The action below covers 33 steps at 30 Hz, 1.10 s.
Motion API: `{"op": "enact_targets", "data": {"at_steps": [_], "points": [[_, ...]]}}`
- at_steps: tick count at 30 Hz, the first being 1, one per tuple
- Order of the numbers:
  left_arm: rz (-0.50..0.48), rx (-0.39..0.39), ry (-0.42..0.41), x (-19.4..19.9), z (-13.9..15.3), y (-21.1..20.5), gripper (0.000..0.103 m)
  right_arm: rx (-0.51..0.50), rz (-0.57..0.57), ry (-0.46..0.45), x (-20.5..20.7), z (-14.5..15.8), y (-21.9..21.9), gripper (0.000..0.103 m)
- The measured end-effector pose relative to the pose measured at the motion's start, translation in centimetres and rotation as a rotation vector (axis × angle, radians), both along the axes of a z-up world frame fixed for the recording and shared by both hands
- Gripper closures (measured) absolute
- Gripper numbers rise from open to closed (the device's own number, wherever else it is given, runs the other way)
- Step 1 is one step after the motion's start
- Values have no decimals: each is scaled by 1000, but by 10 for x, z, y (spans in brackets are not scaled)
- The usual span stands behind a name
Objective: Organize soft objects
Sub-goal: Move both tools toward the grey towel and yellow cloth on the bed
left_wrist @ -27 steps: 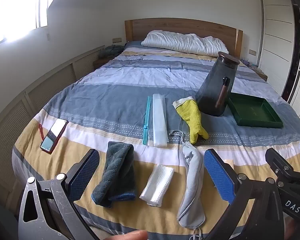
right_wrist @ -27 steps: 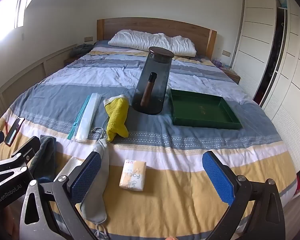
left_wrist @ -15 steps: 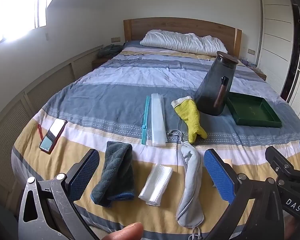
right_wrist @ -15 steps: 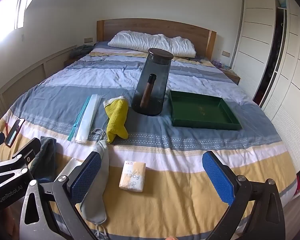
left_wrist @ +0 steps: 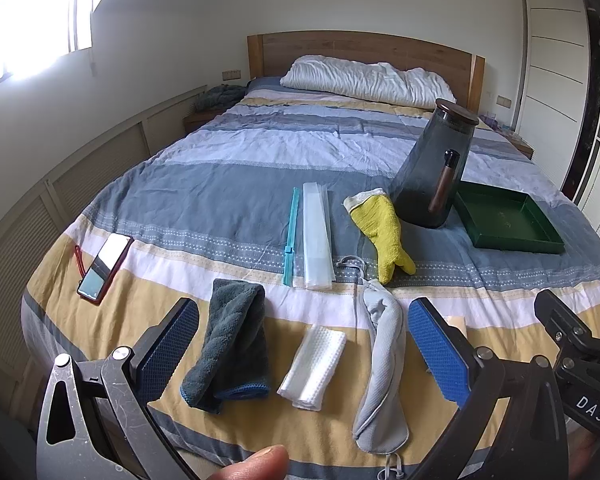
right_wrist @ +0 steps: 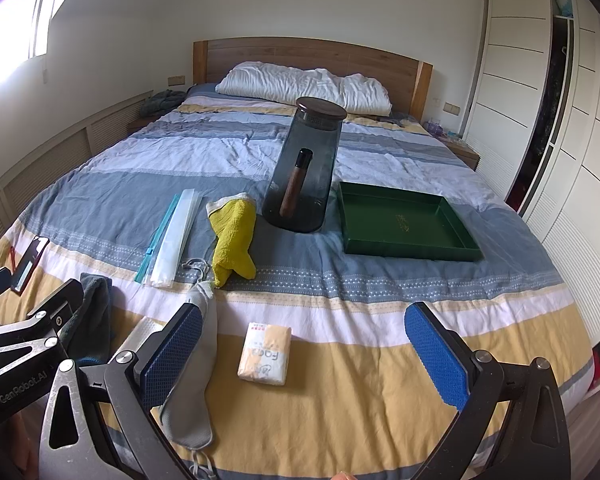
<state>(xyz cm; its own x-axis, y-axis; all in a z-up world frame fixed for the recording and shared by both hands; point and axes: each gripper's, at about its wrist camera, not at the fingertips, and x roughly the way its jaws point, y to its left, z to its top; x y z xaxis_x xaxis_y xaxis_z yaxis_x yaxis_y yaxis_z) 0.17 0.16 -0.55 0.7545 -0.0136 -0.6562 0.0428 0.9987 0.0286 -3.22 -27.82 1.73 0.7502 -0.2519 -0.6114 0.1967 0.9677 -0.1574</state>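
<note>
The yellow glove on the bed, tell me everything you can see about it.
The yellow glove looks like a soft, nubby knit or terry mitt with a pale cuff at its far end. It lies flat and limp on a grey-blue stripe of the bedspread, fingers toward the camera, thumb splayed to the right. It sits just left of the dark jar, right of the clear zip bag, and beyond the grey pouch. Whether it touches the jar cannot be told. Neither gripper touches it.
</note>
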Motion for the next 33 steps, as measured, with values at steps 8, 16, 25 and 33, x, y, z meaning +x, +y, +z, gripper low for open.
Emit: {"op": "enact_targets", "data": {"at_steps": [8, 16, 25, 33], "points": [[-3, 0, 8, 1, -1, 0, 1, 1, -2, 2, 0, -3, 0, 0], [-9, 11, 6, 0, -2, -3, 1, 1, -2, 6, 0, -3, 0, 0], [-5, 14, 21, 0, -4, 0, 1, 1, 0, 12, 3, -3, -1, 0], [-8, 21, 60, 9, -15, 15, 1, -10, 3, 24, 18, -12, 0, 0]]}}
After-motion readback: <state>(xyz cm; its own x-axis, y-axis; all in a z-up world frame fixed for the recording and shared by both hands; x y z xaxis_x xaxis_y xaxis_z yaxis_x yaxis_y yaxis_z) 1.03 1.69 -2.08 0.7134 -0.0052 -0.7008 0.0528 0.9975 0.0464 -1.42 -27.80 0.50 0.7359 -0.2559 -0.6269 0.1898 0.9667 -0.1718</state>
